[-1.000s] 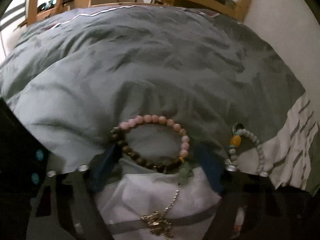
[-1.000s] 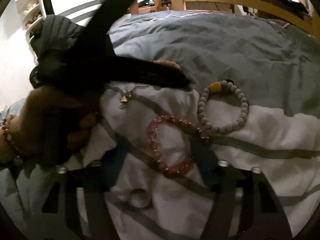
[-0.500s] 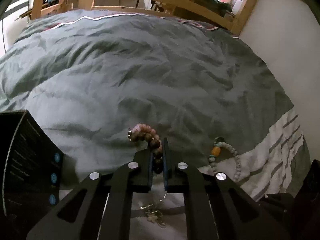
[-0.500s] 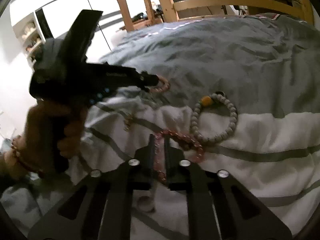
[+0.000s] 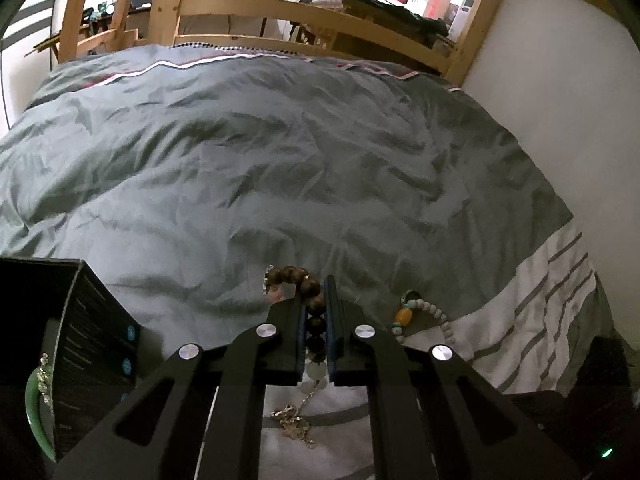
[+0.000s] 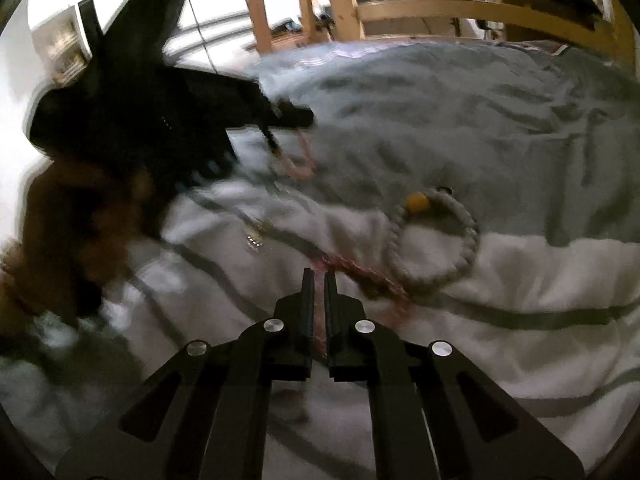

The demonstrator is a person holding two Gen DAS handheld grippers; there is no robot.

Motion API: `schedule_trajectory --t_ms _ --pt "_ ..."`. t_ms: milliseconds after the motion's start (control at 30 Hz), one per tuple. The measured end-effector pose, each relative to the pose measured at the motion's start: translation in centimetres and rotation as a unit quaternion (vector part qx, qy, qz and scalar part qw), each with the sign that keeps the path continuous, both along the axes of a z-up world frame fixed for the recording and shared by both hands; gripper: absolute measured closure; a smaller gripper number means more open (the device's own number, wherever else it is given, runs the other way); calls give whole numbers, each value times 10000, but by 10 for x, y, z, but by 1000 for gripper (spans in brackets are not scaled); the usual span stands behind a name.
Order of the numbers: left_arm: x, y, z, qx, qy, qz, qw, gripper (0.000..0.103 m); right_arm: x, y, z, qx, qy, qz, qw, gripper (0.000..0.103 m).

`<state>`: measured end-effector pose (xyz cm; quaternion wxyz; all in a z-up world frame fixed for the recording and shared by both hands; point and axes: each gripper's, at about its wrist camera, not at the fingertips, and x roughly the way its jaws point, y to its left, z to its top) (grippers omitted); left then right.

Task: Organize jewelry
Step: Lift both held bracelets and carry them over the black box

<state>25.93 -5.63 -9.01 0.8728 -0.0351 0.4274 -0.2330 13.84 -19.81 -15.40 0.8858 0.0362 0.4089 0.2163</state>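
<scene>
While clamped – both bracelets (image 5: 310, 292) aloft

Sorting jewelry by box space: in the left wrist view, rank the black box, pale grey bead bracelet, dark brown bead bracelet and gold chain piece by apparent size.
1. Black printed box.
2. Pale grey bead bracelet with amber bead and dark brown bead bracelet: unsure, since the brown one is partly hidden between the jaws.
3. Gold chain piece, though partly hidden.

The right wrist view is motion-blurred: the red bracelet (image 6: 360, 276) smears into a streak and the hand (image 6: 80, 216) is a brown blur. In the left wrist view the claw's fingers (image 5: 298, 332) hide part of the brown-and-pink bracelet (image 5: 310, 292), and the black box (image 5: 60, 340) is cut by the left edge.
</scene>
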Motion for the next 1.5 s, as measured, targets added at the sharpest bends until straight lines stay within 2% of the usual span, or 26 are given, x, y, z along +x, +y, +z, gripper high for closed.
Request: schedule_trajectory --t_ms 33,100,133,167,200,233,267,333,400,467,567,733,933,1133,1500 --pt "0 0 -1 -1 31 -9 10000 97 1 4 -4 -87 80 31 9999 91" --pt "1 -2 -5 20 114 -33 9999 97 -1 7 -7 -124 98 131 9998 76" --pt "1 -3 -6 28 133 -46 9999 97 0 7 -8 89 189 243 9995 68" --pt "2 -3 -7 30 146 -58 9999 97 1 5 -10 265 268 325 9988 42" --pt "2 -3 -7 29 151 -66 9999 97 1 4 -11 449 319 394 9977 25" --pt "2 -3 -7 31 151 -72 9999 97 0 5 -10 455 313 400 9977 22" --pt "2 -3 -7 37 144 -72 9999 97 -1 7 -10 389 298 389 9980 23" --pt "1 -2 -7 16 140 -74 9999 97 -1 8 -10 192 305 266 9990 40" --pt "0 -2 -6 10 129 -82 9999 97 0 2 -11 284 384 148 9987 70" --pt "-1 -2 -4 -12 115 -93 9999 97 2 -5 -11 584 505 148 9969 83" --pt "-5 -5 1 -20 63 -121 9999 97 3 -8 -11 1329 749 451 9873 91" --pt "-7 -4 5 -26 46 -129 9999 97 -2 -3 -5 2021 798 800 9728 94" --pt "-10 2 19 -86 -41 -64 9999 97 -2 -22 6 2694 724 558 9587 94" --pt "-18 10 39 -156 -179 -21 9997 97 -4 -27 25 2904 511 452 9545 94" --pt "-37 26 80 -318 -417 -12 9986 97 -22 -33 53 2762 235 75 9608 94"
